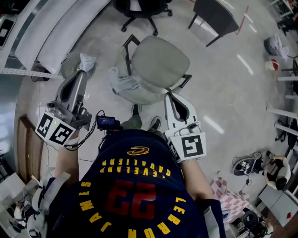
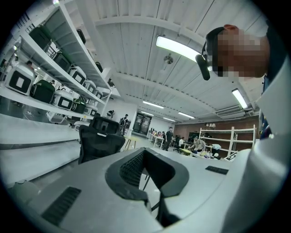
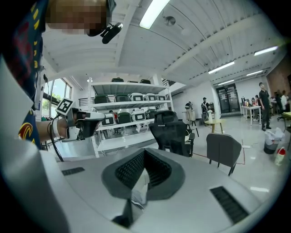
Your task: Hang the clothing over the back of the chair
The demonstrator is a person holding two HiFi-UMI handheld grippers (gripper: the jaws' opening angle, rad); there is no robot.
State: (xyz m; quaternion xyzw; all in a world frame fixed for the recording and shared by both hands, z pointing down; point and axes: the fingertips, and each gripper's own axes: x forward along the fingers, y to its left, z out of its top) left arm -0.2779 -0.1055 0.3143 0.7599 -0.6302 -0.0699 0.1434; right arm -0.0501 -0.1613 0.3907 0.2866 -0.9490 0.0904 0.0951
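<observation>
A pale grey-green office chair (image 1: 163, 60) stands on the floor in front of me in the head view. Grey clothing (image 1: 122, 82) lies crumpled over its near left edge. My right gripper (image 1: 169, 96) reaches to the chair's near right edge. In the right gripper view its jaws (image 3: 145, 157) stand closed, with a strip of pale fabric (image 3: 138, 189) pinched between them. My left gripper (image 1: 84, 67) is held out to the left of the chair. Its jaws (image 2: 145, 154) are shut, with nothing between them. The left gripper (image 3: 77, 120) also shows in the right gripper view.
A round grey object with a pale cloth (image 1: 87, 59) lies on the floor under the left gripper's tip. White shelving (image 1: 46, 37) runs along the left. A black office chair (image 1: 139, 9) and a dark chair (image 1: 216, 16) stand beyond. Shoes (image 1: 247, 165) lie at right.
</observation>
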